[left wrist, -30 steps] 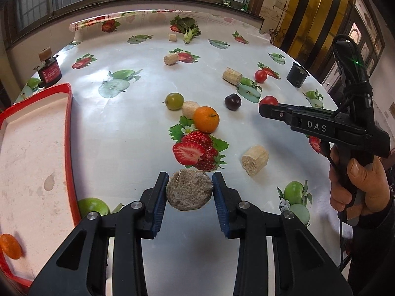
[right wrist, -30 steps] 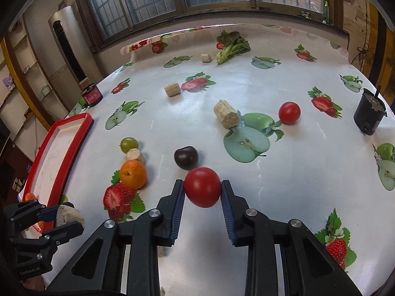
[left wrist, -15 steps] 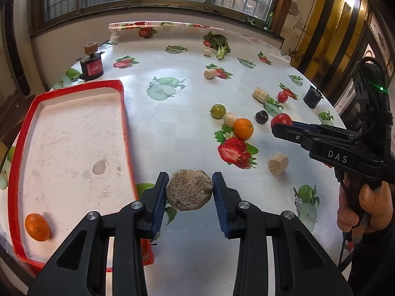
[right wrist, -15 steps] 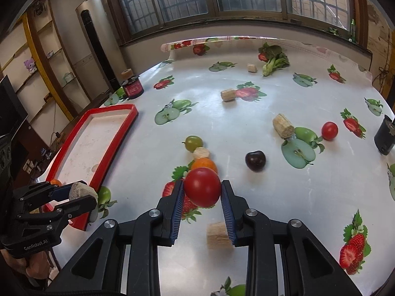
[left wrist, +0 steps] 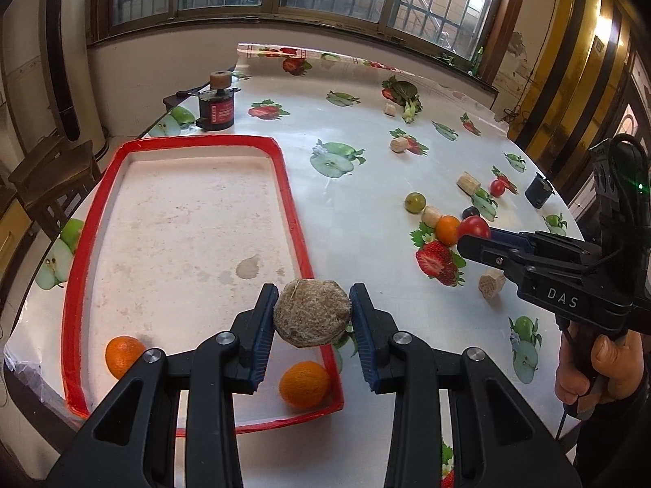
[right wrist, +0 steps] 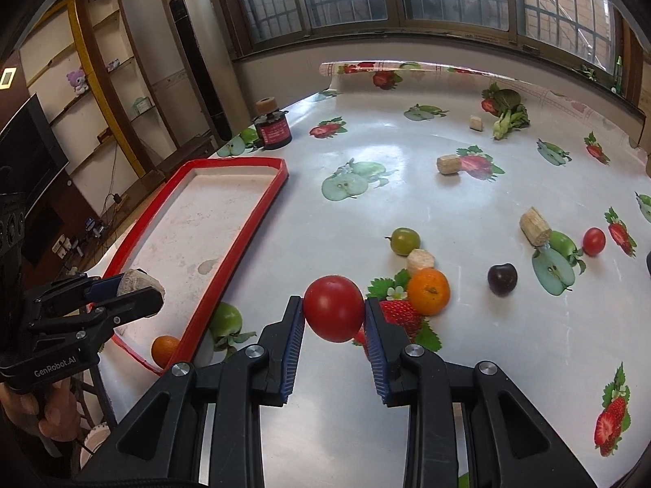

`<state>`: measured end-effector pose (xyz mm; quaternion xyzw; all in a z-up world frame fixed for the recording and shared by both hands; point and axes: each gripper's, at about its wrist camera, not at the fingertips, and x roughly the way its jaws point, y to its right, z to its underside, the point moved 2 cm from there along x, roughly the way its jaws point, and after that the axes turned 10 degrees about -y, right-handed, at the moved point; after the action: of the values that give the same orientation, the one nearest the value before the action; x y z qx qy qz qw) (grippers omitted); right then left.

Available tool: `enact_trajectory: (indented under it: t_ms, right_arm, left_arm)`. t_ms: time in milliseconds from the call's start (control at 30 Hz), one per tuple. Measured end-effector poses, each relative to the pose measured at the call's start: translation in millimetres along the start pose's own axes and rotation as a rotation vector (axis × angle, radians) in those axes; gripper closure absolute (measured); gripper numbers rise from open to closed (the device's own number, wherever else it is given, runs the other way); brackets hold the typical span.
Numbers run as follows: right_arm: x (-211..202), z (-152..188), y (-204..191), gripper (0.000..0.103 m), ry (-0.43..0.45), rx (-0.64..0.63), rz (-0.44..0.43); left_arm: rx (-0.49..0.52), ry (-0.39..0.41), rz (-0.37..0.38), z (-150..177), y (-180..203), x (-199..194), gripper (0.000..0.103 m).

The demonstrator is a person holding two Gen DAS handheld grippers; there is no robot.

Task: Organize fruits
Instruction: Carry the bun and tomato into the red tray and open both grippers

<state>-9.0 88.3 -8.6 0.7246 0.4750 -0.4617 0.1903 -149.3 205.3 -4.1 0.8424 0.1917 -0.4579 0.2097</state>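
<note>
My left gripper (left wrist: 312,317) is shut on a rough brown kiwi (left wrist: 311,312) and holds it over the near right edge of the red-rimmed tray (left wrist: 291,187). Two oranges (left wrist: 304,384) (left wrist: 122,355) lie in the tray's near end. My right gripper (right wrist: 334,311) is shut on a red tomato (right wrist: 333,307) above the table, right of the tray (right wrist: 244,227). It also shows in the left wrist view (left wrist: 474,229). An orange (right wrist: 429,290), a green grape (right wrist: 405,240), a dark plum (right wrist: 502,278) and a small tomato (right wrist: 593,240) lie on the table.
Several beige cork-like pieces (right wrist: 535,225) (right wrist: 449,163) are scattered on the fruit-print tablecloth. A dark jar (left wrist: 216,109) stands behind the tray. A black cup (left wrist: 538,191) stands at the right edge. Toy greens (right wrist: 508,116) lie at the far side.
Both grippers have swung left towards the tray with their fruit held. The kiwi is now over the tray's near right edge, and a second orange in the tray has come into view.
</note>
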Motion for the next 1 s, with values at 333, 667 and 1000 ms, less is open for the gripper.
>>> enact_trajectory:
  t_ms: [333, 667, 1000]
  right_arm:
    - [13.7, -10.0, -40.2, 0.073, -0.019, -0.062, -0.046]
    - [29.9, -22.6, -84.6, 0.073, -0.038, -0.138, -0.094]
    - [53.0, -32.2, -124.5, 0.073, -0.067, -0.189, -0.166]
  left_arm:
    - [-0.054, 0.003, -0.040, 2.7, -36.2, -4.9, 0.069]
    - [-0.129, 0.009, -0.078, -1.1, -76.7, -7.7, 0.069]
    - [-0.194, -0.007, -0.116, -8.1, -112.5, 3.0, 0.069]
